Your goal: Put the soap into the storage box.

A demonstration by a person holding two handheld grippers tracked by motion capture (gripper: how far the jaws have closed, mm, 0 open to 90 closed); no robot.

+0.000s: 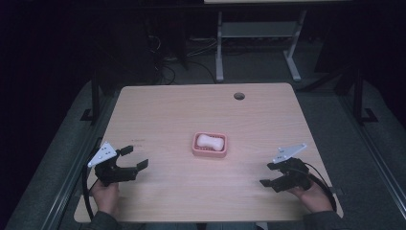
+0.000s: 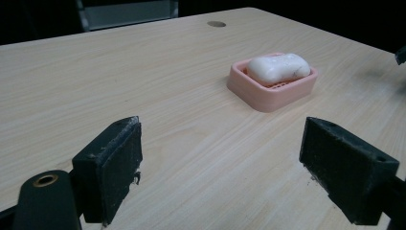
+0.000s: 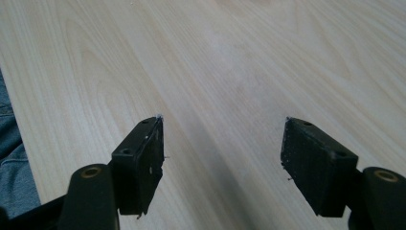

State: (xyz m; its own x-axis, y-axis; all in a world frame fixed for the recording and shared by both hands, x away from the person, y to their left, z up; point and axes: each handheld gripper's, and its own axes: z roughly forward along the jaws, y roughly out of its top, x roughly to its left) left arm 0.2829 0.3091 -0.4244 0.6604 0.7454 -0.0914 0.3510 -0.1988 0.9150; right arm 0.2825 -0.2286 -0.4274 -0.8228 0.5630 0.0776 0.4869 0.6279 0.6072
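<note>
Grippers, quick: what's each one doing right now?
Left gripper: open, holding nothing, facing the soap dish.
Right gripper: open, holding nothing.

A white soap bar (image 1: 210,141) lies in a pink ridged dish (image 1: 209,151) at frame centre, on a pale wood-grain table (image 1: 191,110); both grippers' jaws are black

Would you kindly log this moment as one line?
left hand-held gripper: open, empty | right hand-held gripper: open, empty | soap: in pink dish, untouched
</note>
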